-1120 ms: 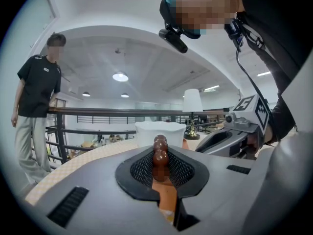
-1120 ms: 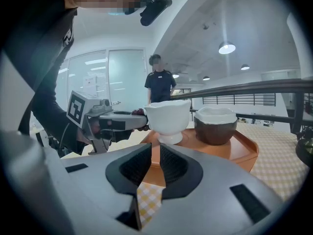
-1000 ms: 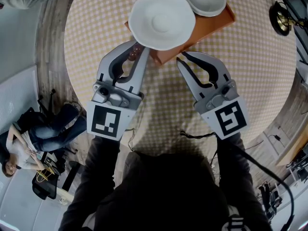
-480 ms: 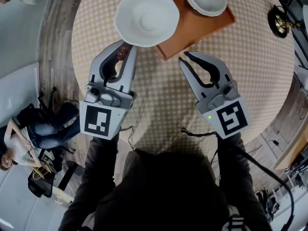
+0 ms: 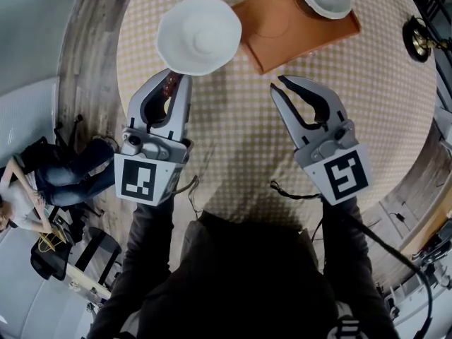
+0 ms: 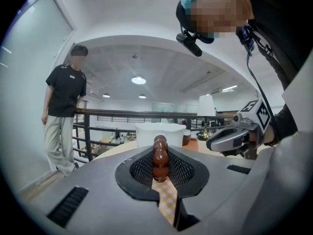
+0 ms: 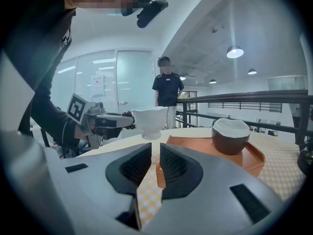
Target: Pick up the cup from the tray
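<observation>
Cup (image 5: 198, 35): hanging beside tray (image 5: 282, 30), over table (image 5: 233, 133) | left gripper (image 5: 174, 82): clamping on brown handle (image 6: 160, 156) | right gripper (image 5: 277, 85): hovering empty, jaws slightly apart

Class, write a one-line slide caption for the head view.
Left gripper grips a white scalloped ceramic cup by its brown beaded handle, beside the orange rectangular tray; right gripper empty, jaws apart.

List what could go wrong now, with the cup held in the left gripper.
1. The left gripper grips the white cup only by its beaded brown handle; its body hangs beyond the jaws, so it could swivel or slip out.
2. It hangs above the checked table; a drop might crack it.
3. The orange tray lies close beside it; a sideways swing could clip it.
</observation>
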`<state>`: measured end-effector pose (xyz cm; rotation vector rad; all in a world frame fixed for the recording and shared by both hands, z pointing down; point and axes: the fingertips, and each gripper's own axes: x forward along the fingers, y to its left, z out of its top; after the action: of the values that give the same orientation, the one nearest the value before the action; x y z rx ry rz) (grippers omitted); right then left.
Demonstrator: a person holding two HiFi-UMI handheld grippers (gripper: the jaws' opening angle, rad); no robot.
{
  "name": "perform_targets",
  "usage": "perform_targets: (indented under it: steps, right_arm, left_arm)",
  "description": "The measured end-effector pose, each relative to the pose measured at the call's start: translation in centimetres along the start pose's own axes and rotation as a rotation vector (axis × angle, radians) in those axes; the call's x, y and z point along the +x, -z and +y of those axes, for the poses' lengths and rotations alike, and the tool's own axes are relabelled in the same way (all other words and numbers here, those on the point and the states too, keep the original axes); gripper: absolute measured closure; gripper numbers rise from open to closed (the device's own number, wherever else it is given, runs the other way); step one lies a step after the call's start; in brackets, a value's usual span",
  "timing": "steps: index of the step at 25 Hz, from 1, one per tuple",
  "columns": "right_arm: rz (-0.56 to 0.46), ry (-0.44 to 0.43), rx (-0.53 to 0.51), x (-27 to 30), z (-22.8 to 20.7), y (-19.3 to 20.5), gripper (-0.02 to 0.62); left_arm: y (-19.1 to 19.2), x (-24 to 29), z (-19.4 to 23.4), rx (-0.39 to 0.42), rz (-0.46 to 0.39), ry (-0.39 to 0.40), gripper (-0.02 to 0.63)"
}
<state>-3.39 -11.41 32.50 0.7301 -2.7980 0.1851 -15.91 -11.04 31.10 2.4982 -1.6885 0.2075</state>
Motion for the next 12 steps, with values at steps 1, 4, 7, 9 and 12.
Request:
perform_targets:
  steps: [1,4,7,9,12]
  right_arm:
    - [0.003,-0.004,-0.001,0.0,0.3,0.1,0.546]
    - [0.013,-0.011,-0.003,0.2,1.2,0.5,0.546]
    - [0.021,-0.014,-0.003,0.3,1.7,1.0,0.546]
    - [0.028,-0.014,-0.003,0.3,1.9,1.5,0.546]
    - [0.044,-0.011,-0.003,0.4,2.1,1.9,0.546]
  left_arm:
    - [0.3,-0.5,0.1,-0.008,0.002,-0.005,0.573]
    - [1.4,-1.5,0.2,-0.02,0.002,-0.008,0.573]
    - [2.7,-1.9,0.3,-0.021,0.019,-0.008,0.572]
    - [3.7,-1.8,0.4,-0.026,0.04,-0.01,0.572]
    - [4.7,-1.5,0.5,-0.038,0.068,0.005,0.572]
